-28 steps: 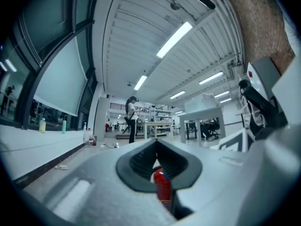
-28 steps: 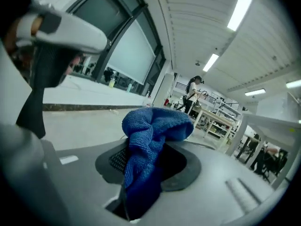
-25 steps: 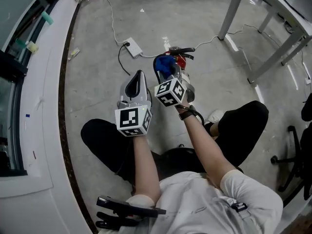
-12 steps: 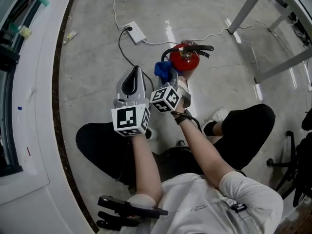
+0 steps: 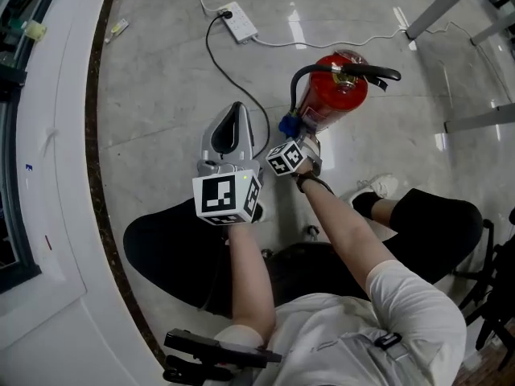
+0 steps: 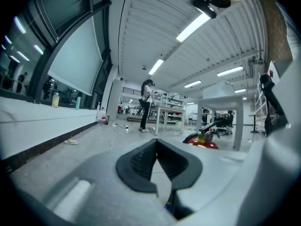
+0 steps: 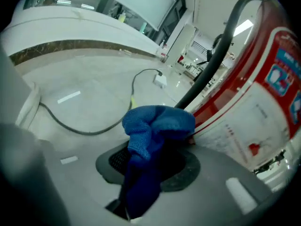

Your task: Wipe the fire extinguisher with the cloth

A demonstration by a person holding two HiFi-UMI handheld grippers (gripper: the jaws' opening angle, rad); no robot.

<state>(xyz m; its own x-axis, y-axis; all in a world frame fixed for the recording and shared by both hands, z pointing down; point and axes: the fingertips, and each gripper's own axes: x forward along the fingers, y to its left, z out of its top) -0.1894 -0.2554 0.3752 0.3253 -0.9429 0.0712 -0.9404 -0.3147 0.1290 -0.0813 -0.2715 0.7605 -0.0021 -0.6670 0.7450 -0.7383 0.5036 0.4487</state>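
Observation:
A red fire extinguisher with a black hose and handle stands on the floor; in the right gripper view its red and white body fills the right side. My right gripper is shut on a bunched blue cloth, and the cloth presses against the extinguisher's lower side. My left gripper hovers just left of it, its jaws shut with nothing between them. The extinguisher's top shows to the right in the left gripper view.
A white power strip and its black cable lie on the grey floor behind the grippers. A white curved ledge runs along the left. Table legs stand at the upper right. The person's legs flank the grippers.
The head view has shifted, so the extinguisher shows fully. My right gripper with the cloth has moved down its side, from near the top toward the lower body. The left gripper stays alongside.

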